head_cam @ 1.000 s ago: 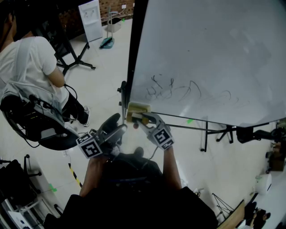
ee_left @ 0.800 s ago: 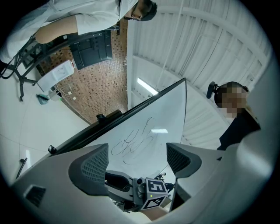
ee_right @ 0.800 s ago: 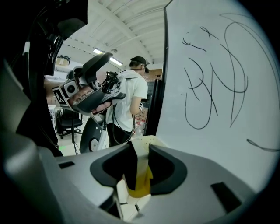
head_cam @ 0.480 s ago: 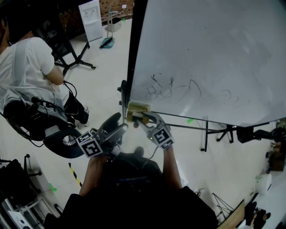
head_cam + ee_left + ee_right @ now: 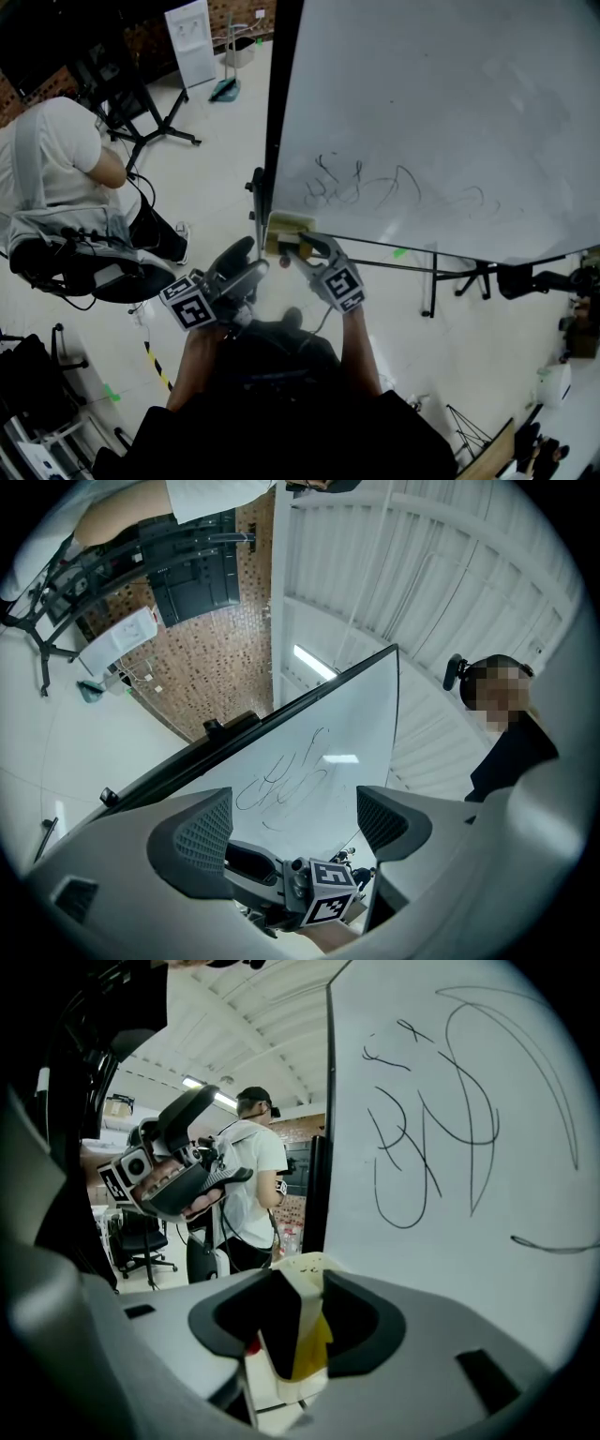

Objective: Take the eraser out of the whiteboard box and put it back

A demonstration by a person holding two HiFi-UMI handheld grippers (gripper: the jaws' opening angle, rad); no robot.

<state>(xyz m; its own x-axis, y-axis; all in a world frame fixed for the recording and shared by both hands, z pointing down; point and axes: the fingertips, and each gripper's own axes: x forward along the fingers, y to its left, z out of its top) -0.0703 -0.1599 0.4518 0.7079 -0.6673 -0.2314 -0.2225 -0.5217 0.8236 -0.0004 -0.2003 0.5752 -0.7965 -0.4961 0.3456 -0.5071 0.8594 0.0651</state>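
Basically, seeing the eraser (image 5: 317, 1342) on end in the box (image 5: 286, 227) at the whiteboard's (image 5: 441, 122) corner, dead ahead between the right gripper's (image 5: 305, 247) jaws just opening off it, left gripper (image 5: 246, 262) wide, empty, farther back.

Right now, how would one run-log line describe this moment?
stage: eraser at whiteboard box | right hand-held gripper: jaws just opening, eraser between them | left hand-held gripper: open, empty

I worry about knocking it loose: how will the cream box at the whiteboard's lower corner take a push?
The box looks small and thin-walled, so probably light and easily nudged. It hangs at the whiteboard's corner, its fixing unseen, so a firm push might tilt or unhook it.
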